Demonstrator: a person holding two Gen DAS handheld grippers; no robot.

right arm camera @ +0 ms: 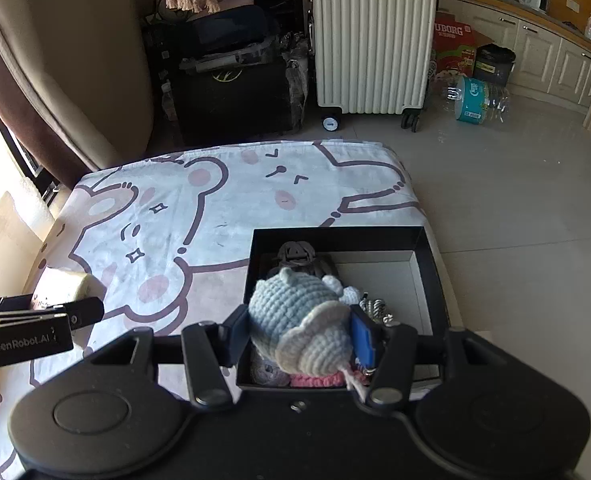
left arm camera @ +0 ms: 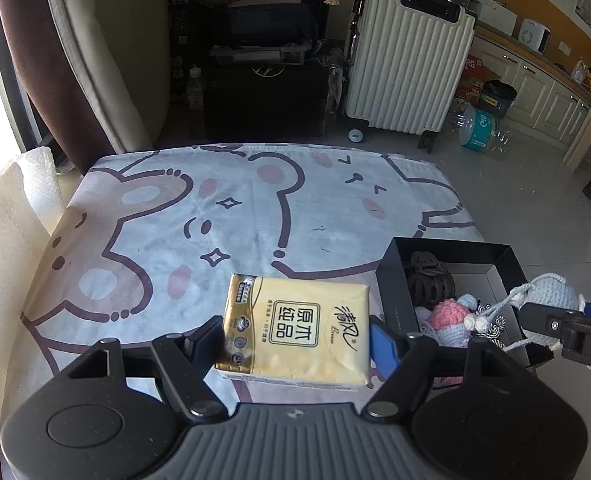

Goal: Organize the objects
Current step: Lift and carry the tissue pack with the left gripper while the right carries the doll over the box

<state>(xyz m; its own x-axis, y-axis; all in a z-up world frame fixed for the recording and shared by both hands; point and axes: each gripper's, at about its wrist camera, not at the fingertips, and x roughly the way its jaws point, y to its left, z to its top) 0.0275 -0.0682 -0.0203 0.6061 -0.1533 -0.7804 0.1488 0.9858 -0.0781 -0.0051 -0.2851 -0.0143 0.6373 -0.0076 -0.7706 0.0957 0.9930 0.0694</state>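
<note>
Carrying both loads calmly works best: the right gripper (right arm camera: 301,334), clamped on the crocheted toy (right arm camera: 295,320), lowers it into the black box (right arm camera: 429,276), while the left gripper (left arm camera: 297,340), pinching the tissue pack (left arm camera: 295,328) just left, waits.

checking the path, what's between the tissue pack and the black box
Nothing: in the left wrist view only bare cartoon tablecloth and the left tongs' blue pad separate the tissue pack from the black box.

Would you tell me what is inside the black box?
The black box holds a dark hair claw, pink crochet and a cord; the blue crochet toy covers the rest.
</note>
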